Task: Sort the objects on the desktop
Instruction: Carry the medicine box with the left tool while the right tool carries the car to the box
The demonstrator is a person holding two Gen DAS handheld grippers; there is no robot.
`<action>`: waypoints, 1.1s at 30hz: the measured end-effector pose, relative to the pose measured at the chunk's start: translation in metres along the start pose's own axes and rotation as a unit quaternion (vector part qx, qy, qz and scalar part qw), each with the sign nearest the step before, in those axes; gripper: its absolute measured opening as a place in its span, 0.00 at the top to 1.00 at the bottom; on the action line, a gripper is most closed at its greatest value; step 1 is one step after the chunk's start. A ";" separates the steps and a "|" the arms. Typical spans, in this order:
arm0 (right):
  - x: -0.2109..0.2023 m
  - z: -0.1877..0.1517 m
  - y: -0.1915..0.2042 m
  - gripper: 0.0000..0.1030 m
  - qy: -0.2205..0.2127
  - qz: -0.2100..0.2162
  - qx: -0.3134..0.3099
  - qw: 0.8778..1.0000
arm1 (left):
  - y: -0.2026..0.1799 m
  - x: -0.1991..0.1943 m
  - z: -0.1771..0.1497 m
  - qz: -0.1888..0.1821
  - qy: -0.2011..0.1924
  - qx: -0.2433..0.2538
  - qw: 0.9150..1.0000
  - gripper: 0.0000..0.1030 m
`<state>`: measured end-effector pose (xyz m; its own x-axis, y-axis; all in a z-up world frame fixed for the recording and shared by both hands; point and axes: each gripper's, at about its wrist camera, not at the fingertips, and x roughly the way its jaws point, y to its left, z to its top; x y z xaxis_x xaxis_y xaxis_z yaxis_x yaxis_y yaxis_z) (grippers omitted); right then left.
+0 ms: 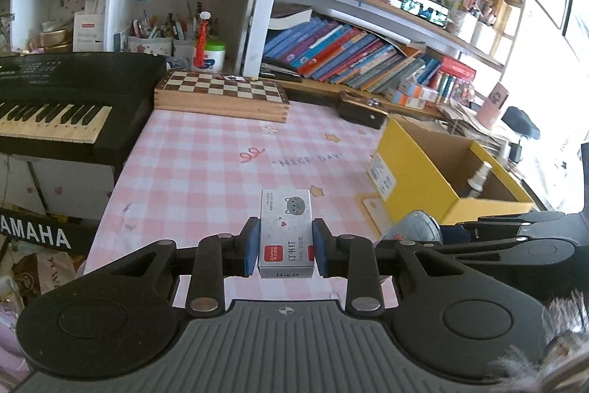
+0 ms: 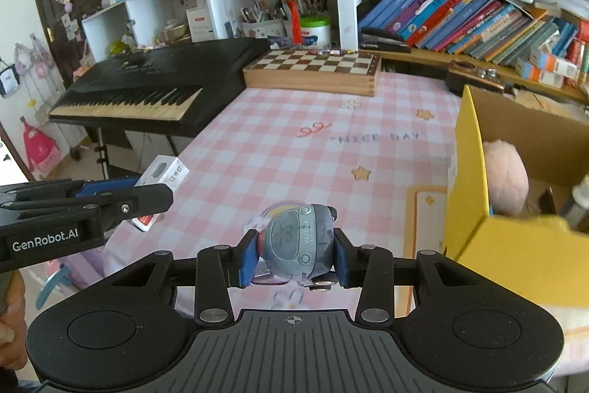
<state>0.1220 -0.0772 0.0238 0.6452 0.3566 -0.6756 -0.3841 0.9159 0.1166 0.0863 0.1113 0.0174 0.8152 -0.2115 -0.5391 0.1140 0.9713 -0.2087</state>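
My left gripper point(image 1: 286, 247) is shut on a grey staple box point(image 1: 286, 227) with a cat drawing, held above the pink checked tablecloth point(image 1: 206, 164). My right gripper point(image 2: 294, 258) is shut on a grey-blue toy car point(image 2: 294, 242), also above the cloth. In the right wrist view the left gripper point(image 2: 147, 197) shows at the left with the staple box point(image 2: 162, 174). In the left wrist view the toy car point(image 1: 416, 227) and the right gripper's arm point(image 1: 515, 234) show at the right. A yellow cardboard box point(image 1: 416, 172) stands right of both; it also shows in the right wrist view point(image 2: 467, 172).
The yellow box holds a spray bottle point(image 1: 478, 177) and a pink plush point(image 2: 504, 172). A wooden chessboard point(image 1: 224, 94) lies at the table's back. A black keyboard point(image 1: 55, 105) stands to the left. Bookshelves point(image 1: 368, 58) fill the back wall.
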 end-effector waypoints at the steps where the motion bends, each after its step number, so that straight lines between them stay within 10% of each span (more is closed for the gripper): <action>1: -0.005 -0.005 0.003 0.61 -0.001 -0.001 0.002 1.000 | 0.000 -0.004 -0.003 -0.001 0.000 0.001 1.000 0.73; 33: -0.116 -0.105 -0.013 0.61 -0.019 -0.153 0.139 0.978 | -0.085 -0.027 -0.049 -0.173 0.041 0.103 0.979 0.73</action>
<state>-0.0171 -0.1504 0.0246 0.7279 0.0599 -0.6831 0.0218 0.9937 0.1104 0.0269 0.0295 0.0095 0.6599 -0.5320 -0.5306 0.4941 0.8393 -0.2269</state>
